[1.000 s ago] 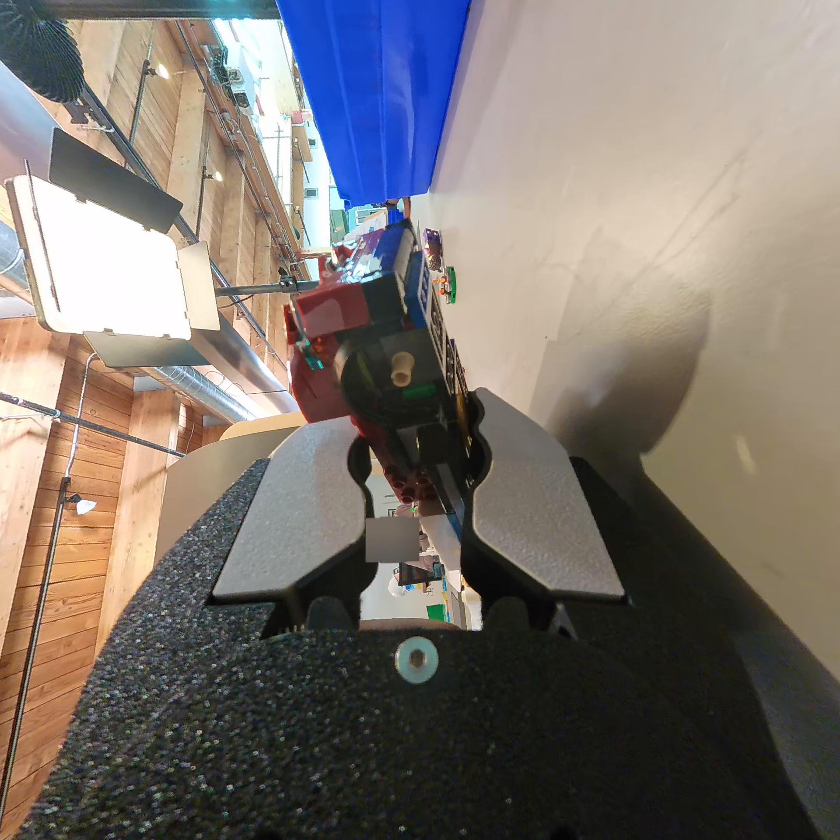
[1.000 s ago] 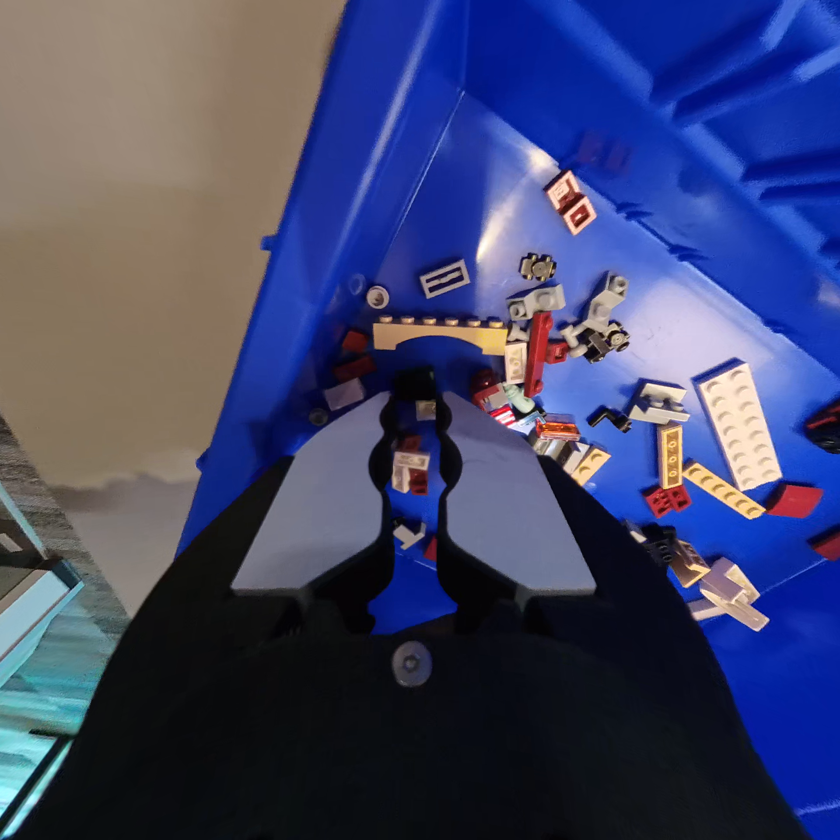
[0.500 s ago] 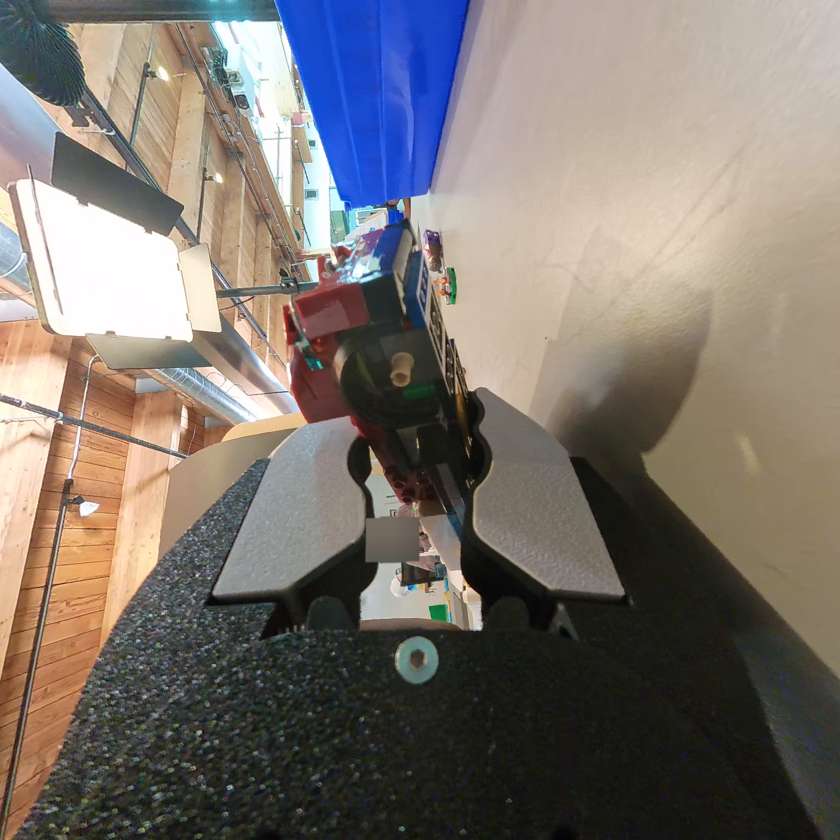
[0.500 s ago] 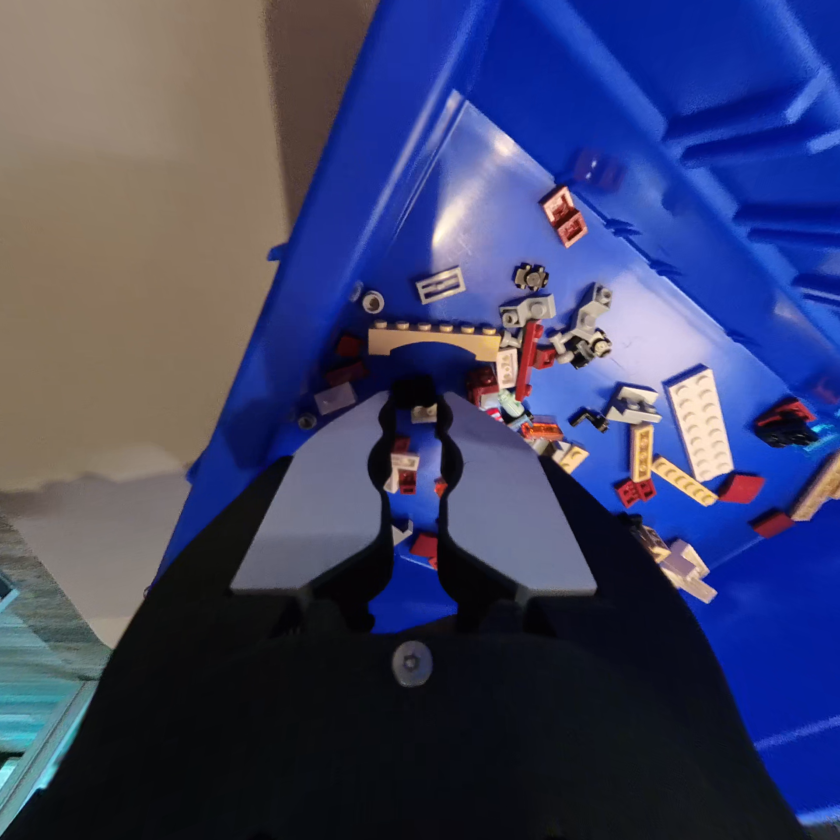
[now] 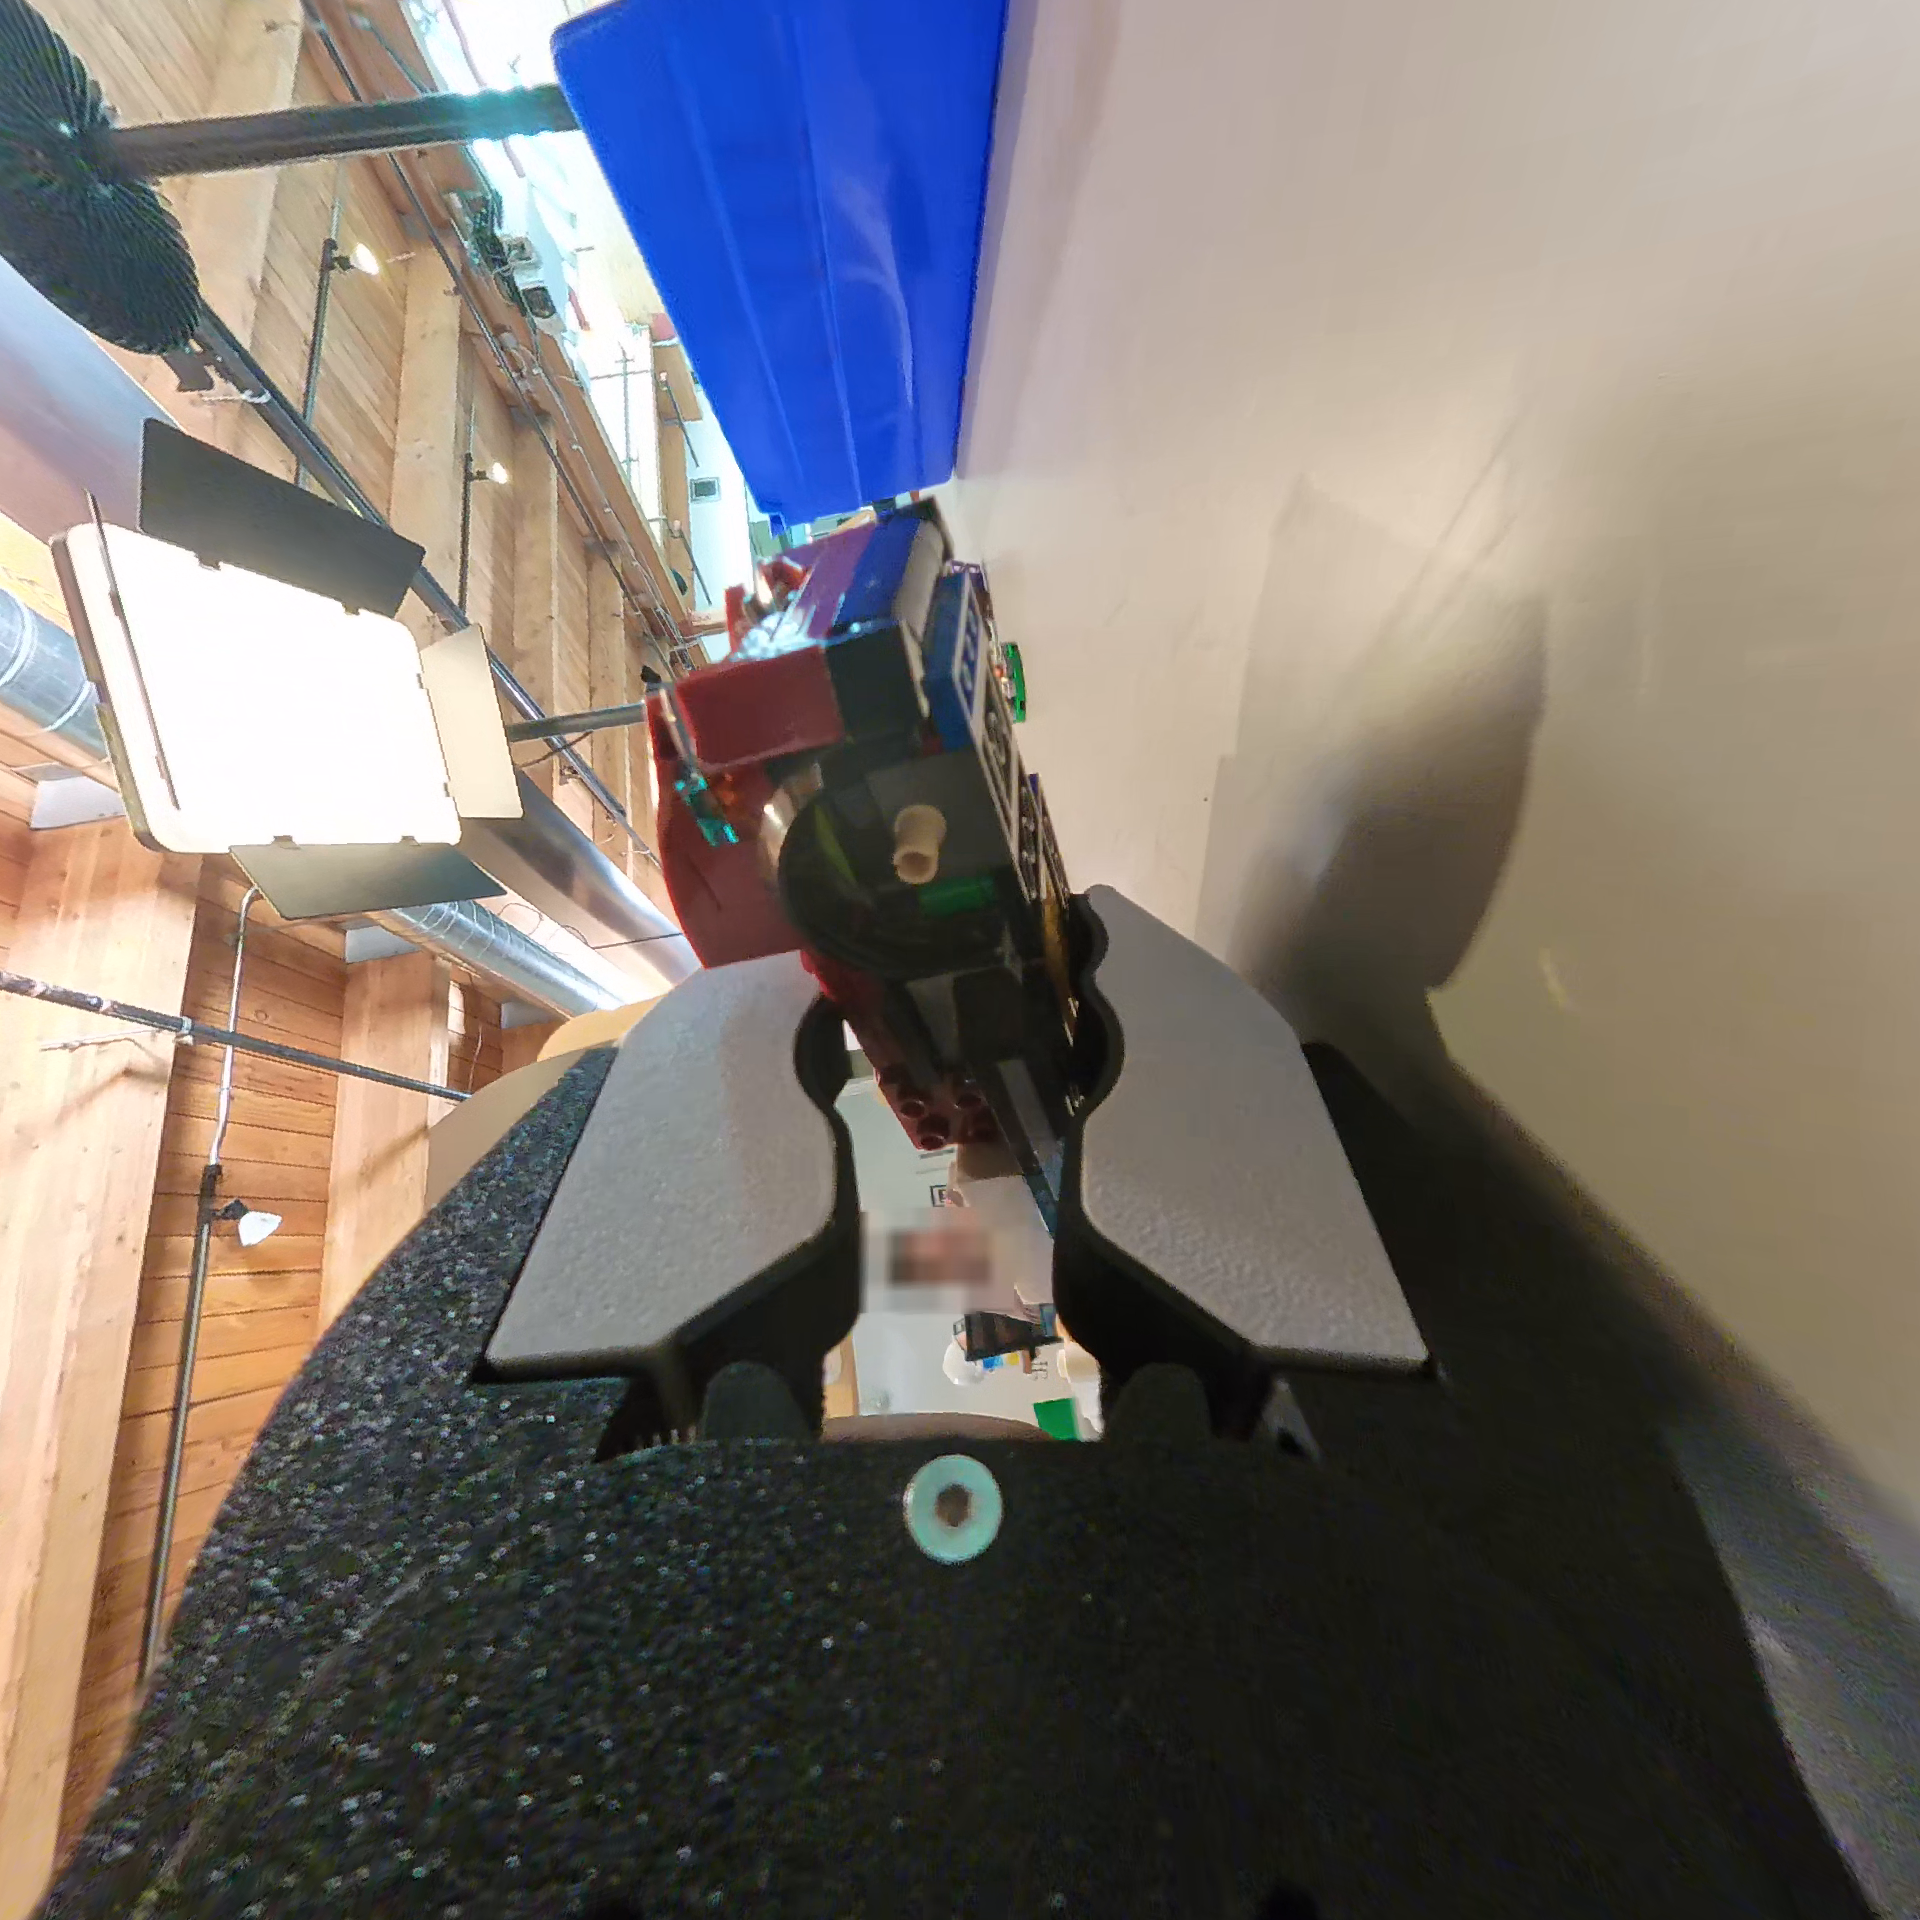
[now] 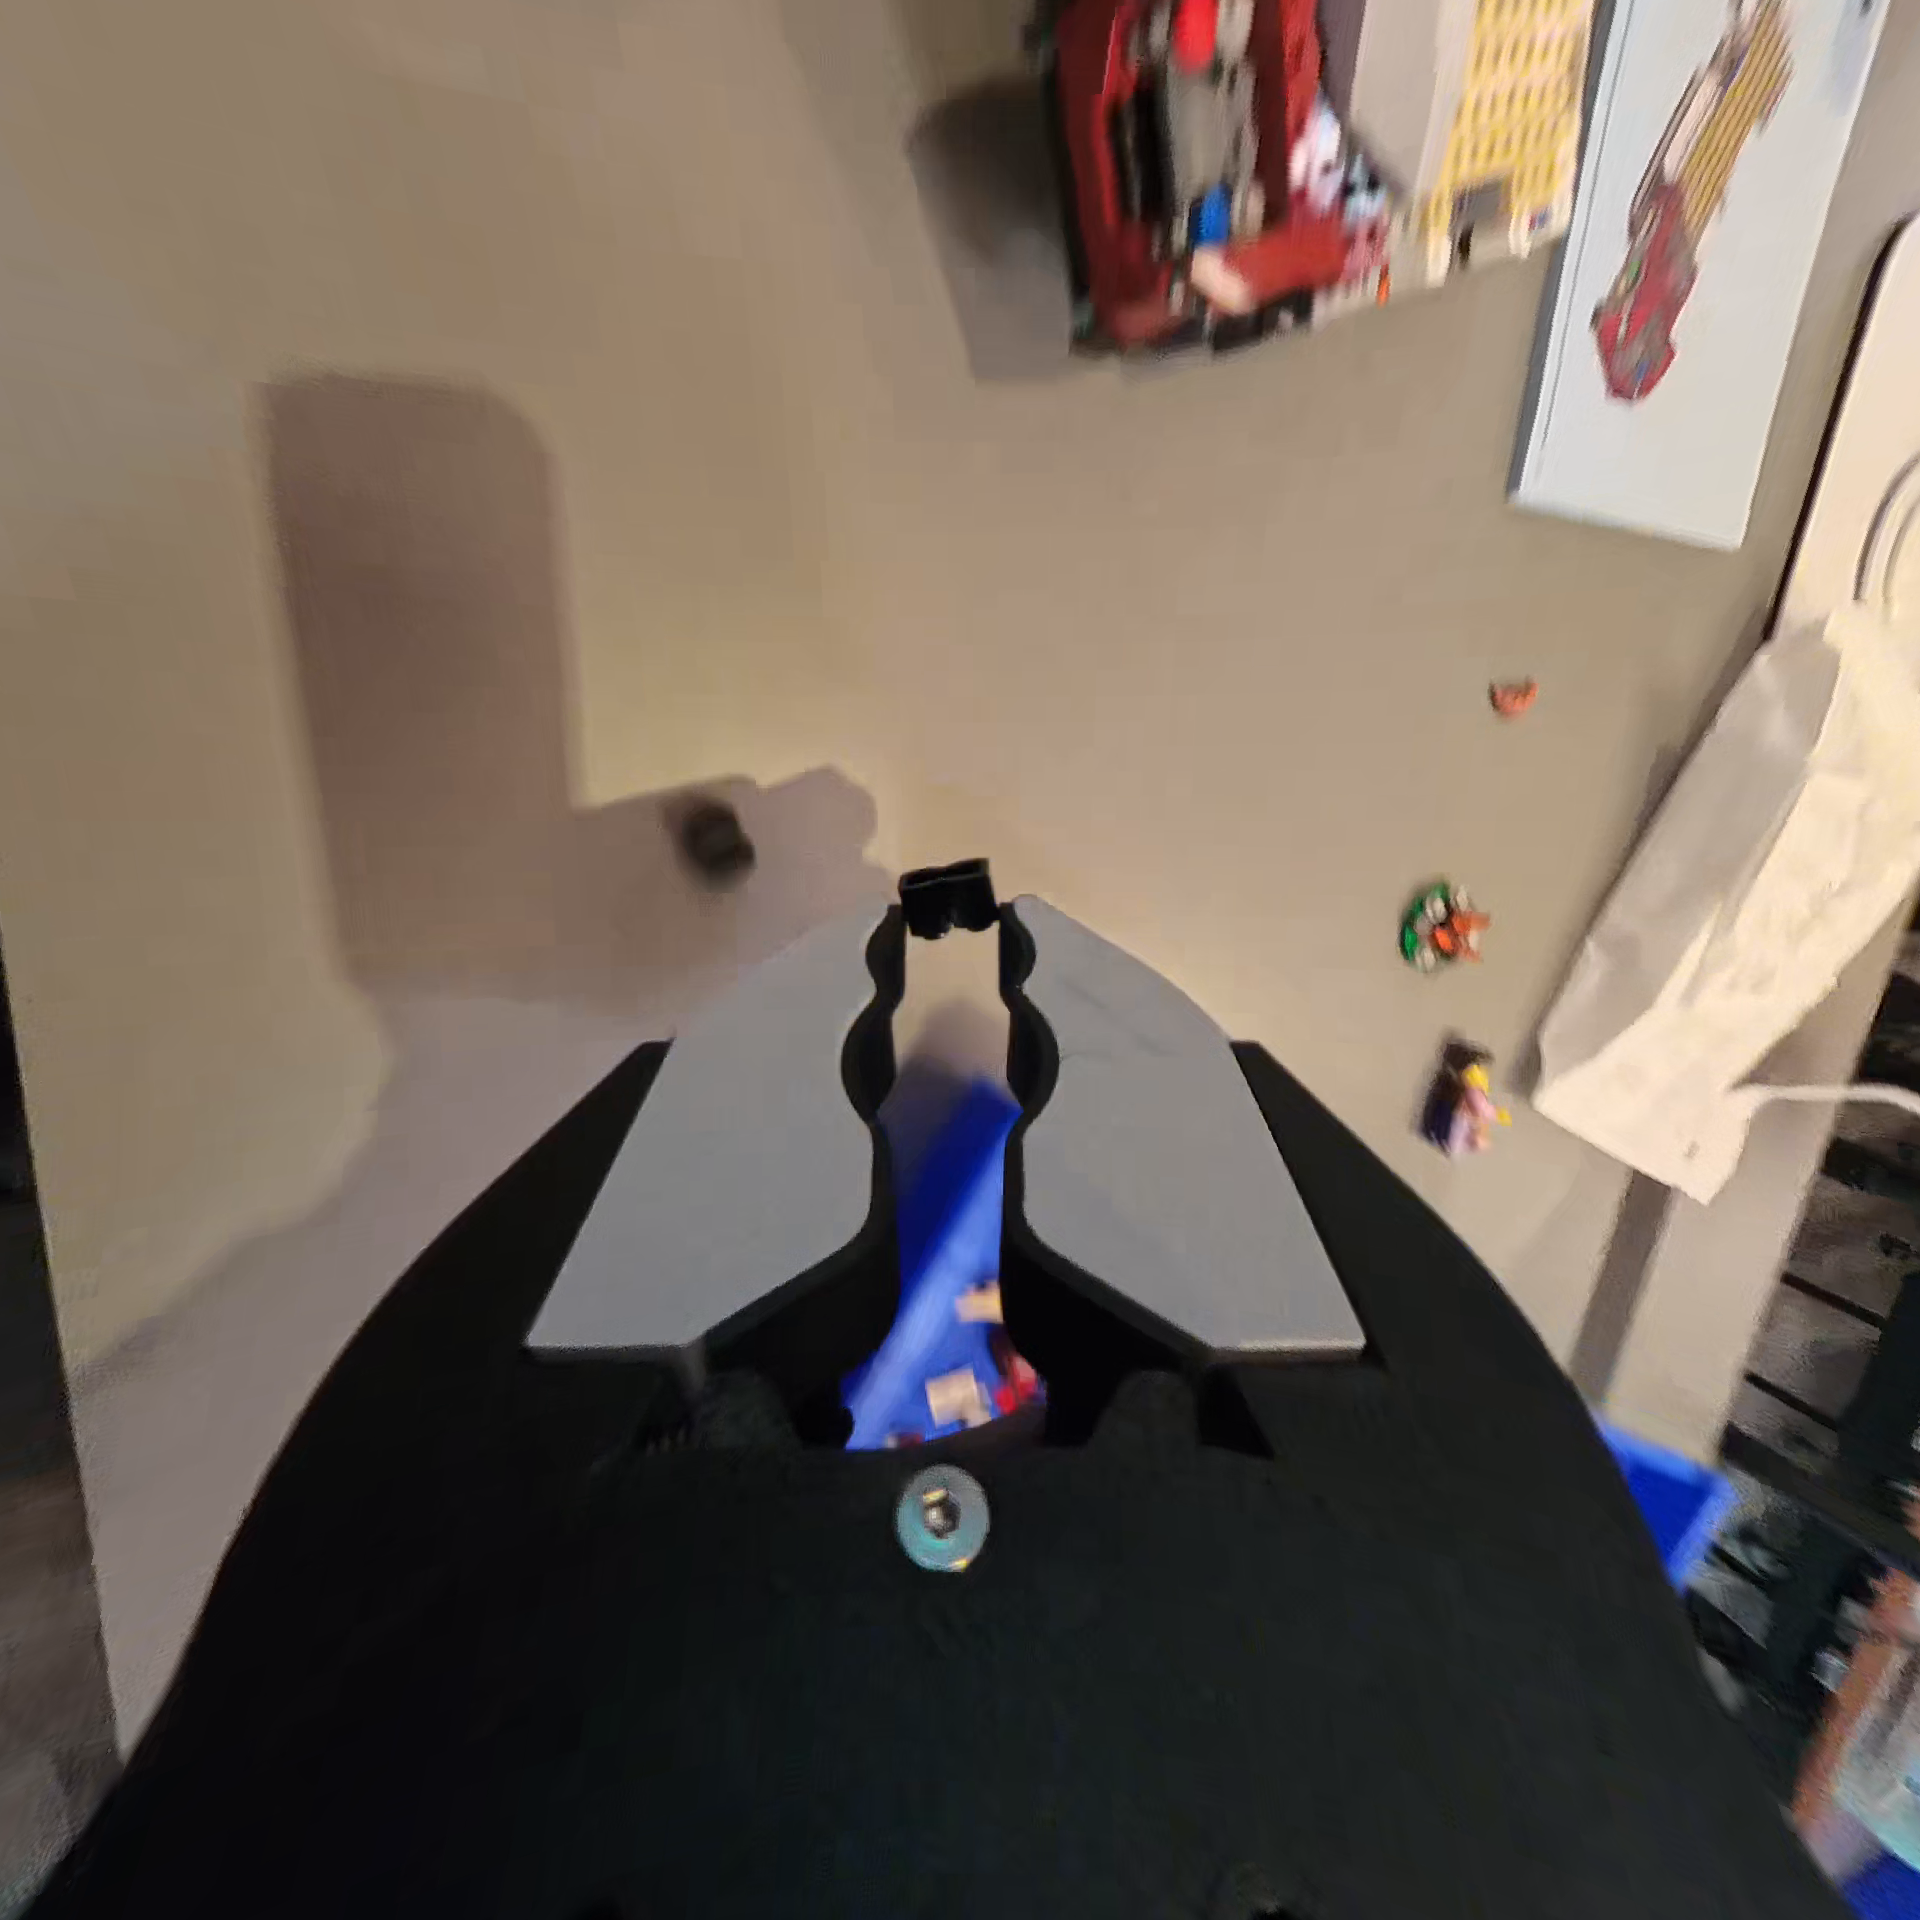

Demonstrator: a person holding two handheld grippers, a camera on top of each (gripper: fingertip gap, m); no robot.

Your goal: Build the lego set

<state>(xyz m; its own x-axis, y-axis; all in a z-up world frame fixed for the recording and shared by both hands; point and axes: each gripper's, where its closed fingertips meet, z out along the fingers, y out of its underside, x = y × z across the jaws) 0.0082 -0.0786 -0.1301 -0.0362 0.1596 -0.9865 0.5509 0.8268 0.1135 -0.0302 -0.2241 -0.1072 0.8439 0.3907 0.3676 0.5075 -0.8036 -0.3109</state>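
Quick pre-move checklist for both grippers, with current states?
1. Left gripper clamped on the brick car: ok, it sits wedged between both fingers.
2. Right gripper holding the small black brick: ok, pinched at the fingertips.
3. Black brick seated deep: not ok, it sits at the very tips.
4. Right wrist view sharp: not ok, motion blur.
5. Table ahead of right gripper free: ok; a dark round piece lies off to one side.
6. Blue bin apart from left gripper: ok.
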